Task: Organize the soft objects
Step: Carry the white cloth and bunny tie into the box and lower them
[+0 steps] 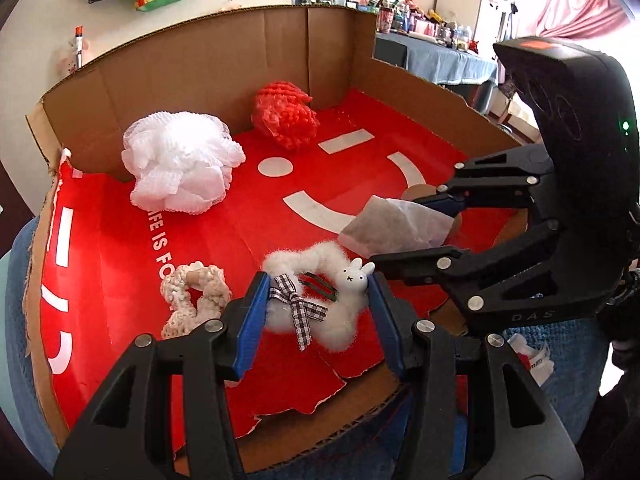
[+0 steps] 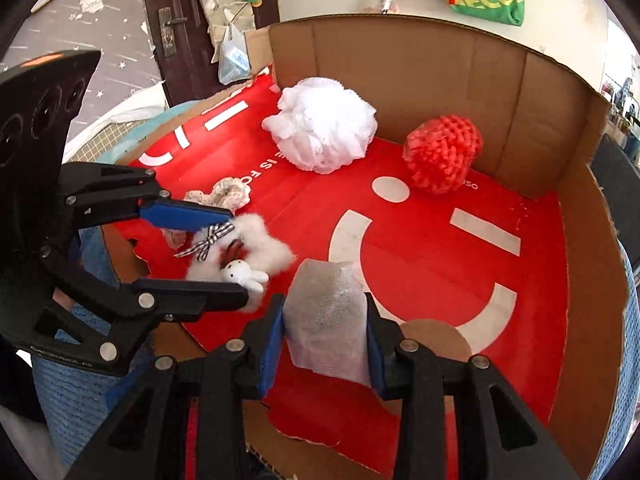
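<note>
Red-lined cardboard tray (image 1: 420,76): left gripper (image 1: 316,304) clamped on fluffy white bunny scrunchie (image 1: 316,312); right gripper (image 2: 324,334) clamped on soft gauzy sachet (image 2: 326,320). Mesh pouf (image 1: 180,164) behind.

A red-lined cardboard box (image 1: 120,216) holds a white mesh puff (image 1: 182,162); right of it, a red puff (image 1: 286,118); nearer, a beige scrunchie (image 1: 194,298).

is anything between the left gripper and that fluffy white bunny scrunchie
Nothing visible does. The left gripper already has the bunny scrunchie between its blue pads, apparently pressing it. The crochet scrunchie lies apart to one side, and the right gripper holds its own sachet.
</note>
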The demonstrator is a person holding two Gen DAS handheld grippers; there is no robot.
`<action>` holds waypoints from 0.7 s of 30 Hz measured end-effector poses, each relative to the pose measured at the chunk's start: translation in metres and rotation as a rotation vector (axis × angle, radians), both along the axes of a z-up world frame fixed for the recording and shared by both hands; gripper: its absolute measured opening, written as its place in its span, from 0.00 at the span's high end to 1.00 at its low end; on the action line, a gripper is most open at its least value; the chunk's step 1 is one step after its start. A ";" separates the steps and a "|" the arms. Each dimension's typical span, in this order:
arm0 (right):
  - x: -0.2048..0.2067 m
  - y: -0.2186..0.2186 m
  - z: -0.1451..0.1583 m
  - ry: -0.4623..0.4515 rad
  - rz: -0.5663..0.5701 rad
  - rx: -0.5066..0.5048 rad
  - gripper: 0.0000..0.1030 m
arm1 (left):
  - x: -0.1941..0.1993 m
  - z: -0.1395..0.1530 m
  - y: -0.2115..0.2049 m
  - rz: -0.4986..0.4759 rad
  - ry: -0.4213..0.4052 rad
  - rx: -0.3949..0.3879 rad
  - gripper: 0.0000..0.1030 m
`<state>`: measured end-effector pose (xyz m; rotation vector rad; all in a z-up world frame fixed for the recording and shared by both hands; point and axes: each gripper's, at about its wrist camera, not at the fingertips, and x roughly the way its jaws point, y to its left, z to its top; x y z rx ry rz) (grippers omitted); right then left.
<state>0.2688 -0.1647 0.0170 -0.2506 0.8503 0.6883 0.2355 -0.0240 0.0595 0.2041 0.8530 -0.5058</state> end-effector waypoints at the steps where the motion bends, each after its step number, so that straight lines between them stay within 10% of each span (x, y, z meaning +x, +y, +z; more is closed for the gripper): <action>1: 0.001 0.001 0.000 0.004 0.005 0.002 0.62 | 0.001 -0.001 0.000 -0.001 0.001 0.004 0.54; 21: 0.007 0.003 -0.001 0.010 0.025 0.005 0.56 | 0.009 -0.010 0.000 -0.006 0.024 0.017 0.53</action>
